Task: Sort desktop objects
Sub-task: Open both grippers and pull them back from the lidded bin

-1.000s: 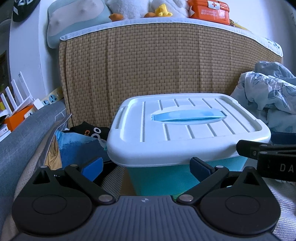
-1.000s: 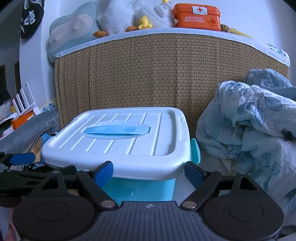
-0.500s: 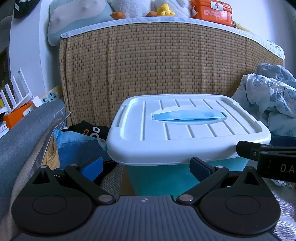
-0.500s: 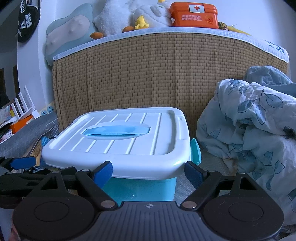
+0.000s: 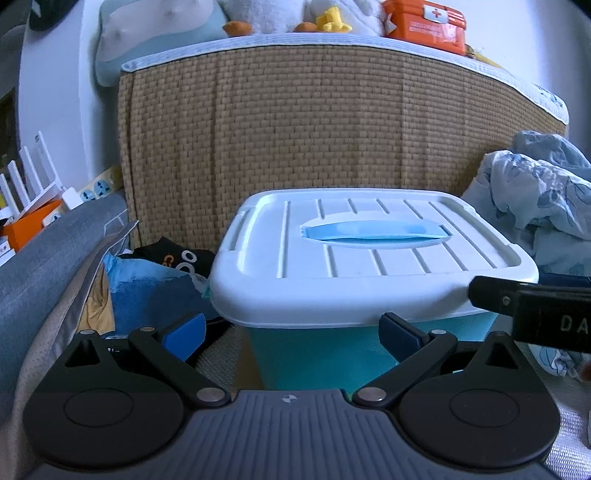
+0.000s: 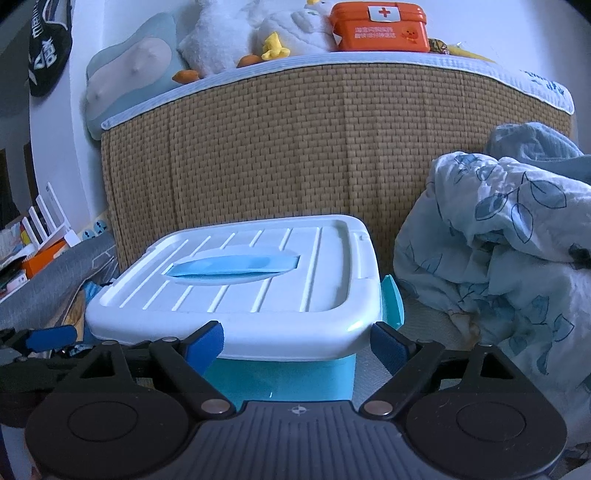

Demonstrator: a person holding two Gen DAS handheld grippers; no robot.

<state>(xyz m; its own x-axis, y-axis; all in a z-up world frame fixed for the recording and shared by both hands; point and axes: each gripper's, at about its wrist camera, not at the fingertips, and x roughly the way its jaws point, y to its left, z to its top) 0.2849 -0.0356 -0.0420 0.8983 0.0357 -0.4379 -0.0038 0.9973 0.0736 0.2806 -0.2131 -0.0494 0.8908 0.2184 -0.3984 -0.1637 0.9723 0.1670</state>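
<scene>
A teal storage box with a white ribbed lid [image 5: 369, 258] and a blue handle [image 5: 373, 232] stands on the bed, lid on. My left gripper [image 5: 291, 332] is open just before its near left corner, with nothing between the blue pads. In the right wrist view the same lid [image 6: 240, 295] fills the middle, with a teal side latch [image 6: 391, 299] on its right. My right gripper [image 6: 295, 345] sits in front of the near right corner; its jaws are opening and hold nothing. Each gripper shows at the edge of the other's view.
A woven headboard [image 5: 295, 129] rises behind the box, with plush toys and an orange first-aid case [image 6: 380, 27] on top. A crumpled leaf-print blanket [image 6: 498, 240] lies on the right. Blue cloth [image 5: 147, 288] and a black item lie left of the box, beside a grey cushion [image 5: 44, 258].
</scene>
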